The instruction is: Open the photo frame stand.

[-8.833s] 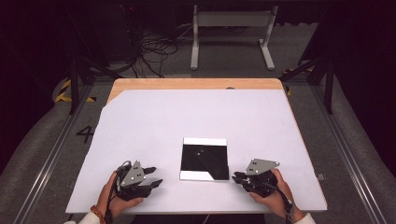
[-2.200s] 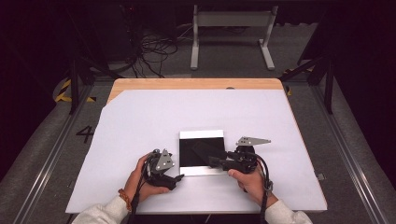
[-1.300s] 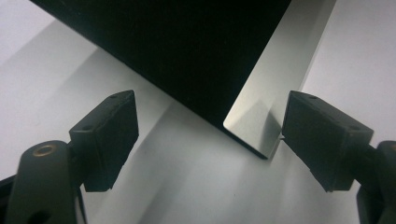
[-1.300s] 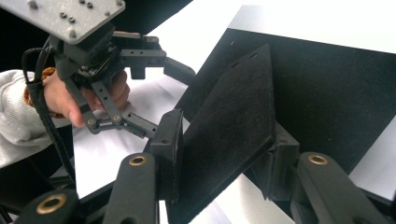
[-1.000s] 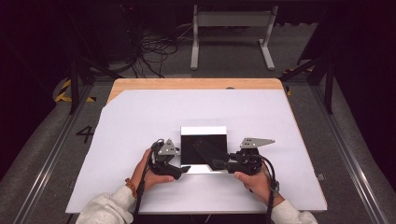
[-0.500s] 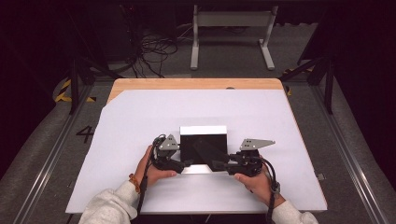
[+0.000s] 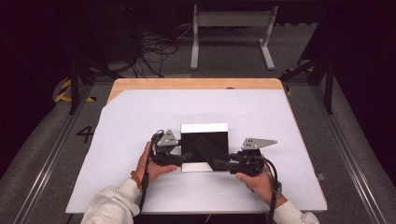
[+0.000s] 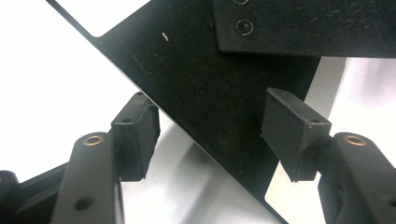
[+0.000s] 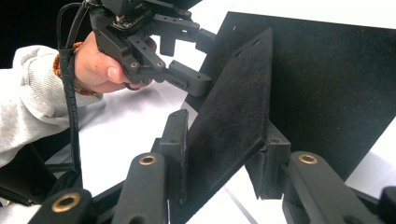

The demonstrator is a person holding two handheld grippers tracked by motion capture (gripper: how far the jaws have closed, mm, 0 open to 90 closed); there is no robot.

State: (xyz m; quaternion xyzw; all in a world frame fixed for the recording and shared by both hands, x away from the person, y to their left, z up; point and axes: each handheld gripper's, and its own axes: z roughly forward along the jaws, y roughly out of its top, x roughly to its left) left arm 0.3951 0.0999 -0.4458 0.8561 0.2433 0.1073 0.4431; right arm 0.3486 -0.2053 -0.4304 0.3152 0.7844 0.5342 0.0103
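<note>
A black picture frame point(image 7: 204, 140) lies face down on the white sheet, with pale strips at its far and near edges. My right gripper point(image 7: 223, 164) point(image 9: 222, 154) is shut on the frame's black stand flap point(image 9: 233, 102), which tilts up off the back; its jaws have just been closing on it. My left gripper point(image 7: 183, 161) point(image 8: 212, 135) is at the frame's near left corner. Its jaws stand open on either side of the black back point(image 8: 201, 93) and have just been closing. The left gripper point(image 9: 201, 60) also appears across the frame in the right gripper view.
A white sheet point(image 7: 140, 116) covers the wooden table point(image 7: 196, 84). Both hands come in from the near edge. Beyond the table, a metal stand point(image 7: 231, 28) and loose cables point(image 7: 149, 46) sit on the dark floor.
The left gripper has slid right, up against the frame's left corner, and its jaws have narrowed around it. The right gripper stays at the flap.
</note>
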